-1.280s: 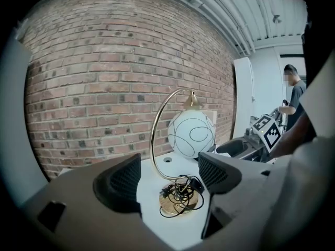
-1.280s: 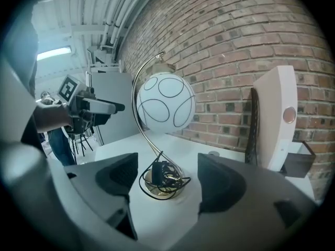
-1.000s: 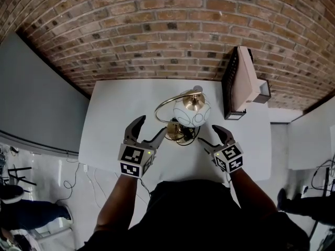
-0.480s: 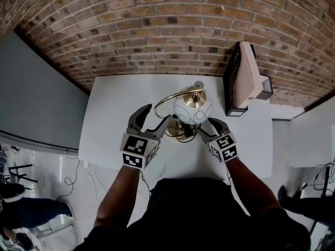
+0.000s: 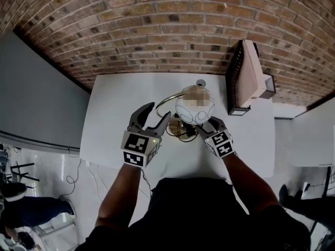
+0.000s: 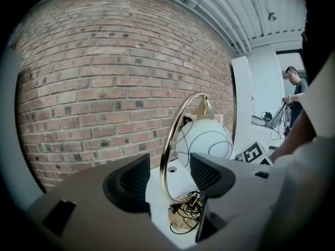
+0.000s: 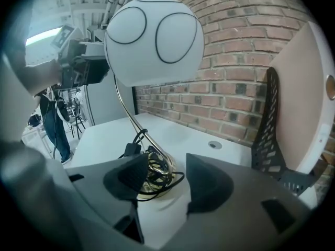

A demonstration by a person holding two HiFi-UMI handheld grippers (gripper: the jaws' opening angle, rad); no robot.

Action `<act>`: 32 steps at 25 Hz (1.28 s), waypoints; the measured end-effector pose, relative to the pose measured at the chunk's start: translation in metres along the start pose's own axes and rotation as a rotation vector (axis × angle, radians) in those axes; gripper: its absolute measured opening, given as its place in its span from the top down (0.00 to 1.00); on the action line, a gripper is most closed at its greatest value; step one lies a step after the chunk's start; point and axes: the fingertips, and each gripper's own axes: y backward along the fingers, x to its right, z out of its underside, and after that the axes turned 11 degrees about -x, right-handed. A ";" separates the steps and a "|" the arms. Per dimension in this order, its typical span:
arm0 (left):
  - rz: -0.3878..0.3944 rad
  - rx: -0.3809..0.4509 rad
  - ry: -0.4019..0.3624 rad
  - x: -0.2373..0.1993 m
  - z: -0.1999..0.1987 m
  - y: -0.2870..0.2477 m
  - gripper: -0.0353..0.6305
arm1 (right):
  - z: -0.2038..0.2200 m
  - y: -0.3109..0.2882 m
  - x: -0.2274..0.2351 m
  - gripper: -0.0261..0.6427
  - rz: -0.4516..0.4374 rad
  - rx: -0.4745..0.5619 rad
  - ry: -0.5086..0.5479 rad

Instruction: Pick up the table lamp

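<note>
Brass table lamp with white globe stands mid white worktop, unlifted. Left gripper, part-open jaws just closing, straddles its ring; right gripper likewise straddles its base. Neither grips yet.

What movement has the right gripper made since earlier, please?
Yes: the right gripper went up-frame toward the white globe table lamp, jaws just closing, nothing between them.
</note>
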 end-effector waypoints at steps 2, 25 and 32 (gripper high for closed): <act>-0.003 -0.006 -0.008 0.000 0.000 -0.001 0.61 | 0.000 -0.003 0.001 0.62 0.003 0.000 0.000; -0.049 -0.010 -0.031 -0.008 -0.009 -0.001 0.87 | 0.010 -0.047 0.003 0.74 0.013 -0.074 -0.001; -0.025 0.001 -0.062 -0.007 -0.010 -0.001 0.88 | 0.009 -0.055 -0.002 0.78 0.008 -0.082 0.005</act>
